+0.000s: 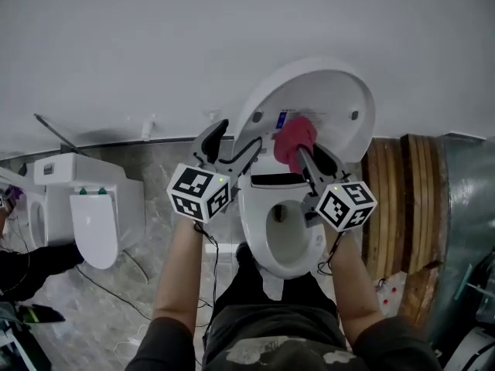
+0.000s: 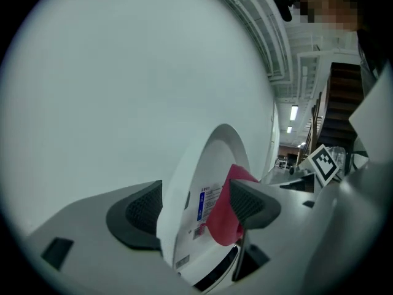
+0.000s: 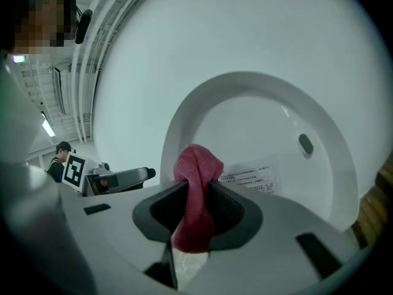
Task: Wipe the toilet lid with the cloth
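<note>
between the jaws of your right gripper [image 3: 198, 209] the red cloth [image 3: 196, 165] sits pinched tight, by the raised toilet lid [image 3: 288, 112]; your left gripper [image 2: 193, 203] gapes open astride its edge.

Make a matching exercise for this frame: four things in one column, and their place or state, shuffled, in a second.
1. cloth
2. toilet lid
3. left gripper
4. second toilet

A. raised upright
B. jaws apart, straddling the lid's edge
C. on the floor, at the left of the head view
D. pinched between the jaws of the right gripper

Pairs: 1-D, 2-A, 3-B, 4-C
</note>
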Available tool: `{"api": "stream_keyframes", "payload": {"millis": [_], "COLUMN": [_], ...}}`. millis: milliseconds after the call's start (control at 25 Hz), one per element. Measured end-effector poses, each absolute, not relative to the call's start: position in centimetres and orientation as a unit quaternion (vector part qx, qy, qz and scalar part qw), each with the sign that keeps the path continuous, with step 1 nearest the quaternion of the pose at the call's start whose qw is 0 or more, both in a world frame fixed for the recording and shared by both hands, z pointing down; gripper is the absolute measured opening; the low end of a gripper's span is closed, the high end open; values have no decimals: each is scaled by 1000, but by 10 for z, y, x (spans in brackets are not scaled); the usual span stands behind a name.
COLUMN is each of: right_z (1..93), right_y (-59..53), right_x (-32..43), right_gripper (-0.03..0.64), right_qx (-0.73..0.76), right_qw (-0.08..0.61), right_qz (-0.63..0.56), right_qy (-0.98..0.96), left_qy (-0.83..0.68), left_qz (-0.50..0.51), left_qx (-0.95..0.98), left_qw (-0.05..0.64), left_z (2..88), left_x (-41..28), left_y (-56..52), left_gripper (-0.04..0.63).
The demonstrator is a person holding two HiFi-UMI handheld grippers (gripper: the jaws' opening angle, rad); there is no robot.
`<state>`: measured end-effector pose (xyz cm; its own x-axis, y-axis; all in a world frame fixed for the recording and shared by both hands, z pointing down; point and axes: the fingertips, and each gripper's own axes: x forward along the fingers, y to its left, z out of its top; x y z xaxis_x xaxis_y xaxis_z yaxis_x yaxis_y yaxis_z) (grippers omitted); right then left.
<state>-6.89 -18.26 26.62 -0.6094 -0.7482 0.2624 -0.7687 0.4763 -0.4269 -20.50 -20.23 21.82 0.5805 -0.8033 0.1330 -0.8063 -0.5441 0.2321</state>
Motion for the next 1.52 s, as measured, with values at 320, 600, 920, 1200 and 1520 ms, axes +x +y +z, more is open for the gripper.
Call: {"api": "stream_keyframes", "payload": {"millis": [320, 600, 920, 1200, 1520], "right_z": [273, 289, 291, 289, 299], "right_y": [-164, -140, -131, -95, -46], "right_x": [-65, -55, -44, -27, 0], "right_gripper": [84, 84, 84, 84, 84], "right_qx": [478, 511, 516, 503, 477], "right_qw": [40, 39, 28, 15, 20], "right_qz": [260, 276, 280, 281, 290], "right_qy": [-838, -813, -809, -817, -829], "left_qy": [-390, -373, -366, -403, -452], "left_qz": [43, 38, 65, 70, 85], "left_qx": [910, 918, 920, 903, 884], "left_qw": [135, 133, 127, 131, 84], "left_z": [243, 249, 250, 244, 252], "left_x": [-192, -191, -176, -172, -156], "left_y": [-254, -266, -257, -207, -124], "left_gripper": [365, 364, 317, 265, 267]}}
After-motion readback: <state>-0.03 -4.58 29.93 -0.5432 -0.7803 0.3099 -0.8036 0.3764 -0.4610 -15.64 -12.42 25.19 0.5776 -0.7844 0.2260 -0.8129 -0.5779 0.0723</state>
